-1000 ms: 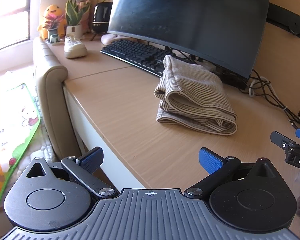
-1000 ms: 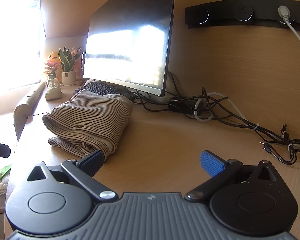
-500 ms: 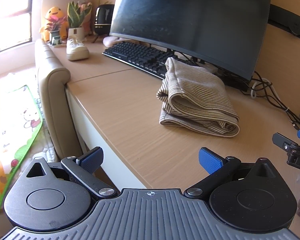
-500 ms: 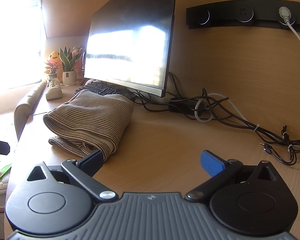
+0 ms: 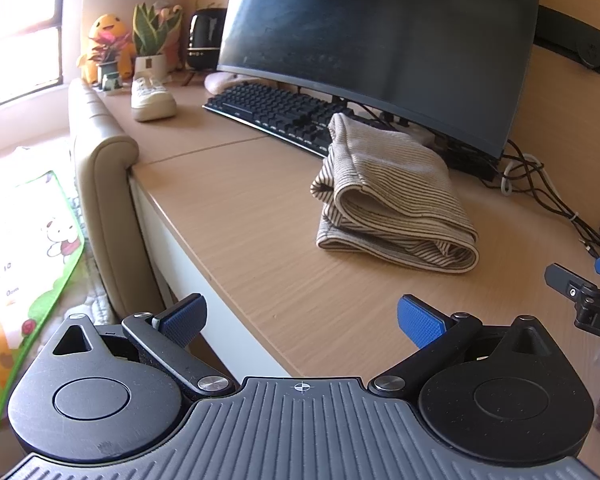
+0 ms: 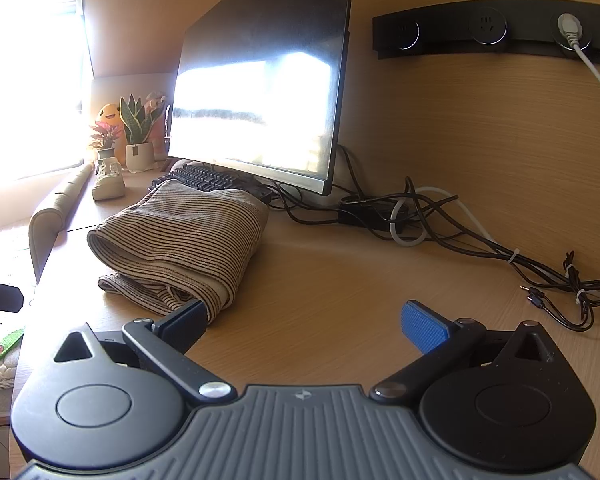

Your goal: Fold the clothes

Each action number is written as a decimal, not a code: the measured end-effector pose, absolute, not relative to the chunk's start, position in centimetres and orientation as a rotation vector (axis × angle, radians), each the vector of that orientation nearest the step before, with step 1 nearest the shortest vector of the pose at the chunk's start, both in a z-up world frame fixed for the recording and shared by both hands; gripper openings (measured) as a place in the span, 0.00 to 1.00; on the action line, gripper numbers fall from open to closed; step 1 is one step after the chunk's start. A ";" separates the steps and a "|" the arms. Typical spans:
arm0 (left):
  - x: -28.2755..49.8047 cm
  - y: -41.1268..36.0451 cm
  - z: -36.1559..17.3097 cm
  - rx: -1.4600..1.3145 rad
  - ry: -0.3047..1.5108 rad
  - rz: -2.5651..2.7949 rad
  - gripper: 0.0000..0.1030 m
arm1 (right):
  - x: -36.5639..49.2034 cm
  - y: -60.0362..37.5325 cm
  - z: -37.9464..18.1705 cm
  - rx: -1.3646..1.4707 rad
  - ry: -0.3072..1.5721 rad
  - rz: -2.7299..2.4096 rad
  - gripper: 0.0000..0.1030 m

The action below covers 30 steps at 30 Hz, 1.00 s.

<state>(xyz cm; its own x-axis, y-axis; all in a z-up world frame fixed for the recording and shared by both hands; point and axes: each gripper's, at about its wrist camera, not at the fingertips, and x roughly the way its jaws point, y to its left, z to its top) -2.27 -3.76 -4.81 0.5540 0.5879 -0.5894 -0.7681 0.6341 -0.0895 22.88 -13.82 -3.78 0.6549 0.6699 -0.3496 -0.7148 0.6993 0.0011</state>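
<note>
A beige striped garment (image 5: 392, 196) lies folded in a thick bundle on the wooden desk (image 5: 240, 216), just in front of the keyboard. In the right wrist view the same folded garment (image 6: 184, 240) sits left of centre, its near edge close to my left fingertip. My left gripper (image 5: 300, 318) hovers over the desk's front edge, open and empty, well short of the garment. My right gripper (image 6: 304, 320) is open too, with nothing between its blue pads, and its tip (image 5: 580, 292) shows at the right edge of the left wrist view.
A dark monitor (image 5: 380, 40) and black keyboard (image 5: 280, 114) stand behind the garment. Tangled cables (image 6: 440, 232) run along the wall at right. A white shoe (image 5: 152, 98), potted plants (image 5: 152, 44) and a plush toy sit at the far left. A padded headboard (image 5: 104, 184) abuts the desk.
Both views shift only slightly; the left gripper has drifted a little so the garment sits marginally further right. The garment and both open grippers are otherwise unchanged.
</note>
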 end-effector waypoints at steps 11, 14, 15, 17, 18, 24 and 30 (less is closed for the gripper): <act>-2.3 -3.9 -4.8 -0.355 0.547 0.830 1.00 | 22.9 -13.8 -3.8 -0.140 0.336 0.788 1.00; -2.2 -3.9 -4.8 -0.346 0.545 0.834 1.00 | 22.8 -13.8 -3.8 -0.140 0.336 0.788 1.00; -2.2 -3.9 -4.7 -0.343 0.544 0.834 1.00 | 22.8 -13.8 -3.8 -0.140 0.336 0.788 1.00; -2.1 -3.8 -4.7 -0.339 0.543 0.838 1.00 | 22.9 -13.8 -3.8 -0.141 0.336 0.789 1.00; -2.1 -3.8 -4.6 -0.338 0.545 0.842 1.00 | 22.9 -13.8 -3.8 -0.141 0.336 0.789 1.00; -2.1 -3.7 -4.6 -0.342 0.547 0.850 1.00 | 22.9 -13.8 -3.8 -0.141 0.336 0.790 1.00; -2.0 -3.8 -4.5 -0.342 0.537 0.839 1.00 | 22.8 -13.8 -3.8 -0.140 0.336 0.787 1.00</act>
